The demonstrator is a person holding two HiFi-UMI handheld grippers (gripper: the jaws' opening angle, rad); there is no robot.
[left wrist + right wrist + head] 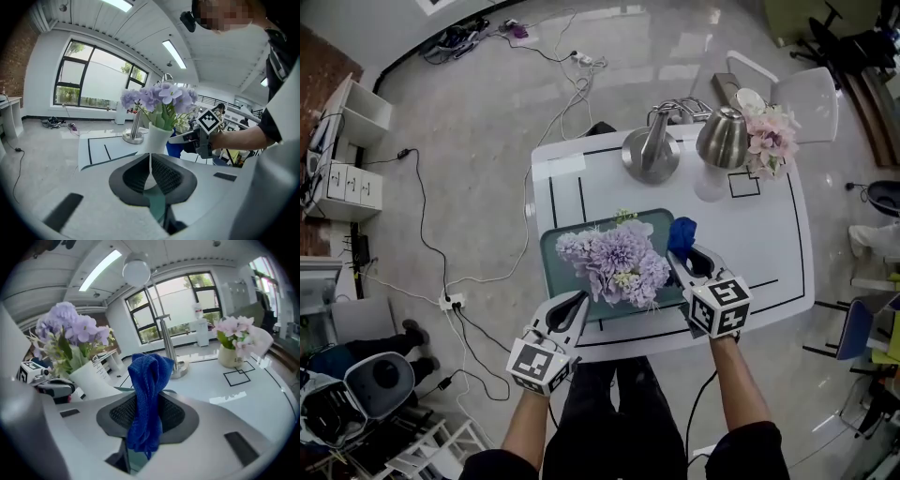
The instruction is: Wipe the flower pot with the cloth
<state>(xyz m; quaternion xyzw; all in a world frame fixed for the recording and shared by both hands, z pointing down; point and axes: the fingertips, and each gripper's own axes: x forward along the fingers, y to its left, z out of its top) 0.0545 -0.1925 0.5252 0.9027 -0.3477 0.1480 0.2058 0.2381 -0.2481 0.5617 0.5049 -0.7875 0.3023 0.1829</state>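
Note:
A white flower pot (158, 138) with purple flowers (619, 262) stands on a green tray (551, 261); in the head view the blooms hide the pot. My right gripper (684, 262) is just right of the flowers and is shut on a blue cloth (682, 234), which bunches up between its jaws (149, 373). The pot (91, 378) lies to the left of that gripper (147, 404). My left gripper (572, 305) is at the tray's front left, jaws together with nothing in them (150, 161), pointing at the pot.
Two metal bell-shaped stands (650, 150) (722, 136) and a pot of pink flowers (772, 139) sit at the far side of the white table (769, 244). A white chair (806, 98) is behind. Cables (441, 272) run over the floor to the left.

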